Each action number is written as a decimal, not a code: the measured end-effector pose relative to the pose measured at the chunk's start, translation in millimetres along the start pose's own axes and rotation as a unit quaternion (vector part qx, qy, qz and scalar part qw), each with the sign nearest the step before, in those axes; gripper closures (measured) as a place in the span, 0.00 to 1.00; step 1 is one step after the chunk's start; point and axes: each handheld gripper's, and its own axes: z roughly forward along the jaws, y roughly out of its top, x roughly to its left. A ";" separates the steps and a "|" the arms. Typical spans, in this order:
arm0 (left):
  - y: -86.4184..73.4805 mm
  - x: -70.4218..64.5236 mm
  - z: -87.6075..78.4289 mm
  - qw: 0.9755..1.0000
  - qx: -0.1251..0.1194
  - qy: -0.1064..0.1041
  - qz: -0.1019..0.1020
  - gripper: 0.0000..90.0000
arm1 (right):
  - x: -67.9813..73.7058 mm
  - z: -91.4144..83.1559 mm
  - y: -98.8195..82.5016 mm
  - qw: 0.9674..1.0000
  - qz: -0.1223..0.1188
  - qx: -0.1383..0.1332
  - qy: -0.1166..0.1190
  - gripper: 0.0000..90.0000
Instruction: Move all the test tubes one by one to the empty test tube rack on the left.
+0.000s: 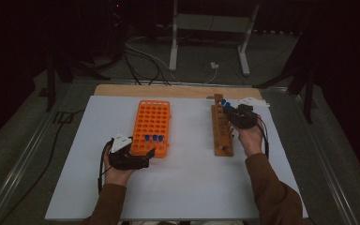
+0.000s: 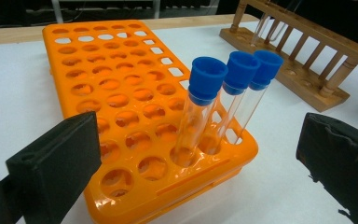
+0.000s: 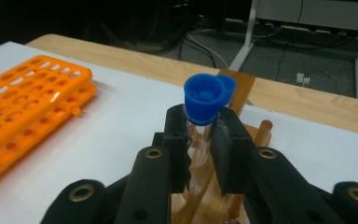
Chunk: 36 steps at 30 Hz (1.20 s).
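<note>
Right gripper (image 3: 199, 135) clamped on upright blue-capped tube (image 3: 202, 109) in wooden rack (image 1: 222, 133), long axis vertical; orange rack (image 1: 151, 126) lies leftward, by wide-open left gripper (image 1: 146, 154).

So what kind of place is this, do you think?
Probably a lab-style test bench set up for recording, not a working lab. An orange tube rack holds three blue-capped test tubes, a wooden rack stands beside it on a white board, and cables run across the floor behind.
</note>
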 end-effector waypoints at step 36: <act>16.2 -11.8 -11.9 0.999 -0.038 -0.001 0.018 0.01 | 30.5 -53.3 21.6 0.996 -0.039 -0.049 0.064 0.86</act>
